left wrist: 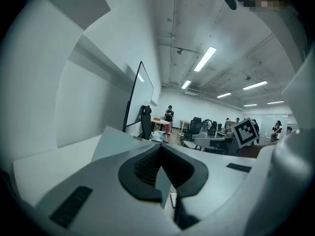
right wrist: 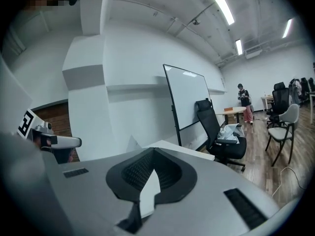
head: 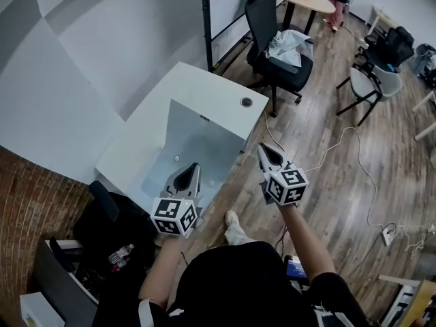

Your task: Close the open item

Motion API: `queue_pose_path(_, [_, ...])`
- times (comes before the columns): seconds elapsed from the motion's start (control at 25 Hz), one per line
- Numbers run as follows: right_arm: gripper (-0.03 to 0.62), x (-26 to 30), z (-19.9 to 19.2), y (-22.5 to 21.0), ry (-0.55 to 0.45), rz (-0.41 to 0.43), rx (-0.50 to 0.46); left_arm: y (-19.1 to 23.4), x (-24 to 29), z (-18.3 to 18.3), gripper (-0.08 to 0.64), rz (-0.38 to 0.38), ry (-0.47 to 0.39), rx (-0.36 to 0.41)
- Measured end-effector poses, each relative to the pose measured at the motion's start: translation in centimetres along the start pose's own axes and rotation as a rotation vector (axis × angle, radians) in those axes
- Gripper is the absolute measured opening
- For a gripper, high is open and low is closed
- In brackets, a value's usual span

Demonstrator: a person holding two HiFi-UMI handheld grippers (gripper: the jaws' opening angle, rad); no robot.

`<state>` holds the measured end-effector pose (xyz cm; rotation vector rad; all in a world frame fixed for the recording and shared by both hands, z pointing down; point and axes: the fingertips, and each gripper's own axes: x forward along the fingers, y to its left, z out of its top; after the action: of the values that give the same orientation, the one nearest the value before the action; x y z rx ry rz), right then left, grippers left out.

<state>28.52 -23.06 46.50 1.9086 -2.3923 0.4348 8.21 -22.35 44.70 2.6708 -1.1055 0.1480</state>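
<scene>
A white desk [head: 211, 90] stands against the wall in the head view. A big open compartment [head: 194, 142], which looks like a pulled-out drawer, shows its pale grey inside with a couple of small white bits. My left gripper [head: 193, 168] hovers over its near edge, jaws shut and empty. My right gripper [head: 261, 149] hangs just off the desk's right front corner above the wood floor, also shut on nothing. The left gripper view shows my left gripper [left wrist: 160, 147] with the white desk top [left wrist: 59, 156] beyond it. In the right gripper view my right gripper [right wrist: 153, 149] also has its tips together.
A black office chair [head: 276, 43] with a cloth on it stands past the desk, beside a whiteboard post [head: 206, 19]. A white cable [head: 357, 155] trails over the floor at right. Black bags and a water bottle [head: 120, 254] lie at lower left by the brick wall [head: 30, 203].
</scene>
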Motion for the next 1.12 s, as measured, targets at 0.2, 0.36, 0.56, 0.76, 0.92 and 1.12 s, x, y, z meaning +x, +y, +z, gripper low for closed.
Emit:
queue_pose_path(0.2, [0.037, 1.9, -0.5, -1.3, 0.023, 0.017, 0.005, 0.5, 1.9, -0.1, 0.009, 0.011, 0.011, -0.003])
queue_pose_path(0.36, [0.037, 3.6, -1.2, -2.0, 0.04, 0.034, 0.013, 1.4, 2.8, -0.5, 0.009, 0.031, 0.018, -0.011])
queue_pose_path(0.56, [0.037, 6.1, -1.9, -2.4, 0.072, 0.062, 0.01, 2.8, 3.7, -1.1, 0.009, 0.065, 0.033, -0.03])
queue_pose_path(0.76, [0.037, 8.3, -2.3, -2.5, 0.104, 0.097, -0.004, 4.2, 4.3, -1.1, 0.009, 0.102, 0.033, -0.042])
queue_pose_path(0.92, [0.037, 10.1, -3.0, -2.0, 0.135, 0.136, -0.029, 5.8, 4.4, -1.3, 0.009, 0.139, 0.029, -0.053])
queue_pose_path(1.12, [0.037, 11.1, -3.3, -1.3, 0.156, 0.182, -0.049, 6.4, 4.6, -1.1, 0.009, 0.161, 0.015, -0.058])
